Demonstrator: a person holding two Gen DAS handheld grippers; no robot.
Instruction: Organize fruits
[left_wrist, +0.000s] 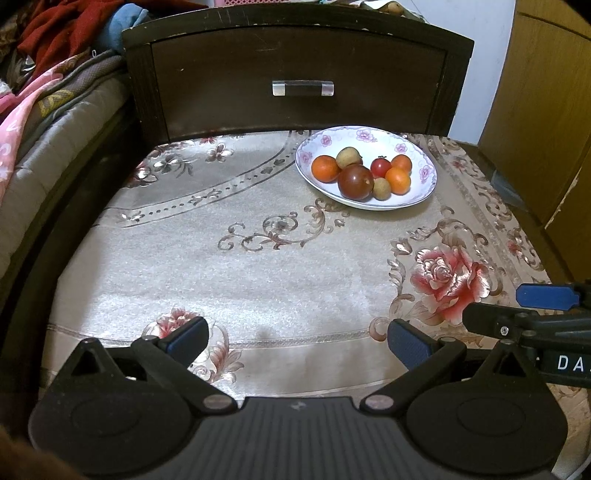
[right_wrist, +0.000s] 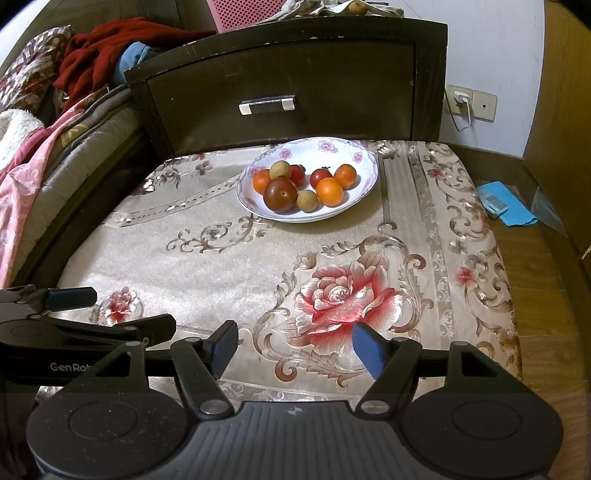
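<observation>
A white floral plate (left_wrist: 424, 173) sits at the far right of a surface covered by a beige flowered cloth (left_wrist: 258, 266), just in front of a dark wooden drawer front (left_wrist: 295, 81). On the plate lie the fruits (left_wrist: 360, 177): a big dark red tomato (left_wrist: 355, 181), small red tomatoes, oranges and two tan longans, all bunched together. The left hand-held gripper (left_wrist: 299, 345) hangs over the near edge of the cloth, released, nothing between its blue pads. The right hand-held gripper (right_wrist: 295, 349) hangs just beside it, also released and empty. Both are well apart from the plate. A bed with heaped blankets (right_wrist: 33, 155) lies to the left.
</observation>
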